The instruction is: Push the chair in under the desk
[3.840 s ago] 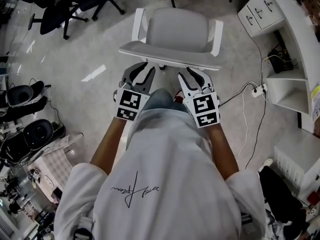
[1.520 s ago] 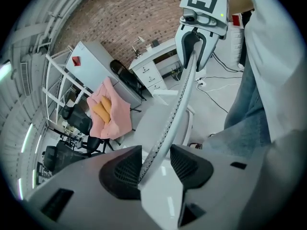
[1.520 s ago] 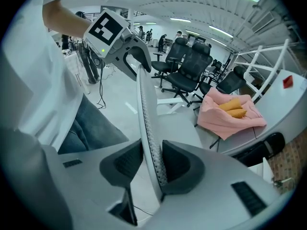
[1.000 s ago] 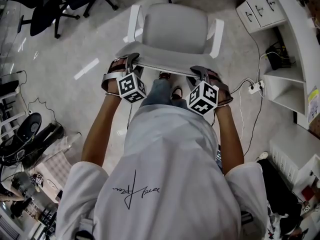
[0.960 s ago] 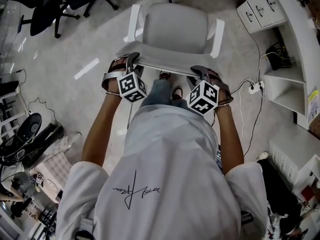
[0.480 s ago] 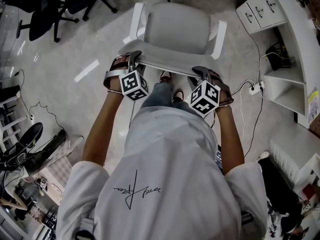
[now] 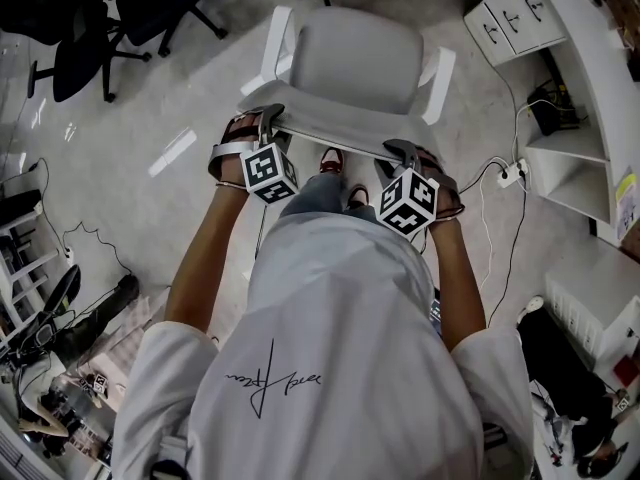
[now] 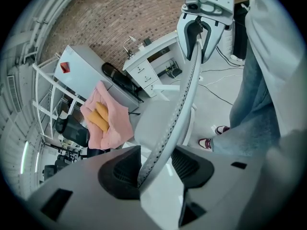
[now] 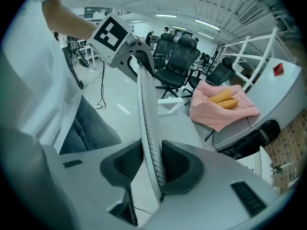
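The white chair point(image 7: 360, 63) stands ahead of me, its seat facing away and its thin backrest rim point(image 7: 330, 128) nearest. My left gripper point(image 7: 262, 120) straddles the rim's left end. In the left gripper view the rim point(image 8: 184, 104) lies against one pad of that gripper point(image 8: 156, 164), with a gap to the other. My right gripper point(image 7: 400, 151) sits on the rim's right end. In the right gripper view that gripper point(image 9: 146, 164) has both pads clamped on the rim point(image 9: 146, 109). Beyond the chair is a white desk point(image 9: 283, 85) carrying a pink cloth point(image 9: 220, 104).
Black office chairs point(image 7: 90, 28) stand at the far left. A white drawer unit point(image 7: 520, 13) and white shelving point(image 7: 590, 158) line the right side. A power strip with cables point(image 7: 510, 178) lies on the floor right of the chair. The person's shoes point(image 7: 330, 158) are just behind the backrest.
Both grippers and the chair have moved forward over the floor. The black chairs and cables have slid back in the head view, and the pink cloth shows more at the top edge.
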A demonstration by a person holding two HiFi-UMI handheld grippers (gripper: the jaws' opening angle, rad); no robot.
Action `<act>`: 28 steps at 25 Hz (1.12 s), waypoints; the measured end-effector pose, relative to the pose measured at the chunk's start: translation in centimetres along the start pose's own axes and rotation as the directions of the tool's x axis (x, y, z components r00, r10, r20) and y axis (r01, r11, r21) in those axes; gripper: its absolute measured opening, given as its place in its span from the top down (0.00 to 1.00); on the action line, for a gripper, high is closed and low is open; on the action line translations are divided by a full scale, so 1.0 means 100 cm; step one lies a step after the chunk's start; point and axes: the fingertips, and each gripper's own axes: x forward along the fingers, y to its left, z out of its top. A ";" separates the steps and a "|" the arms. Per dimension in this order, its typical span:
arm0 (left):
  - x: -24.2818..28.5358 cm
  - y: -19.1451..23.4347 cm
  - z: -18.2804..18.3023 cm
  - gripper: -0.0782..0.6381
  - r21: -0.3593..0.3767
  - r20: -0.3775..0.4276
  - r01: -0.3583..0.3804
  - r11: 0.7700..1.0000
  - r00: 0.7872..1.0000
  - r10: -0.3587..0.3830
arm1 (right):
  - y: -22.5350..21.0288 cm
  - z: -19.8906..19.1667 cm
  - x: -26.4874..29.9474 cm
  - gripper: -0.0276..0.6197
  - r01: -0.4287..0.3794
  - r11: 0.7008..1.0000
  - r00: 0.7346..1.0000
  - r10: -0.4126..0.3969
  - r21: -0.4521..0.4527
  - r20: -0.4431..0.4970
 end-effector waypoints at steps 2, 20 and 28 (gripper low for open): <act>0.003 0.003 0.003 0.62 0.011 0.007 0.003 1.000 1.000 -0.003 | -0.003 -0.001 0.001 0.75 0.003 1.000 1.000 -0.003 0.013 -0.005; 0.030 0.037 0.029 0.62 0.126 0.108 0.006 0.992 0.994 -0.020 | -0.030 -0.004 0.006 0.75 0.076 0.989 0.996 -0.070 0.131 -0.048; 0.042 0.053 0.044 0.61 0.178 0.165 -0.001 0.984 0.986 -0.029 | -0.043 -0.006 0.005 0.74 0.123 0.974 0.991 -0.111 0.193 -0.072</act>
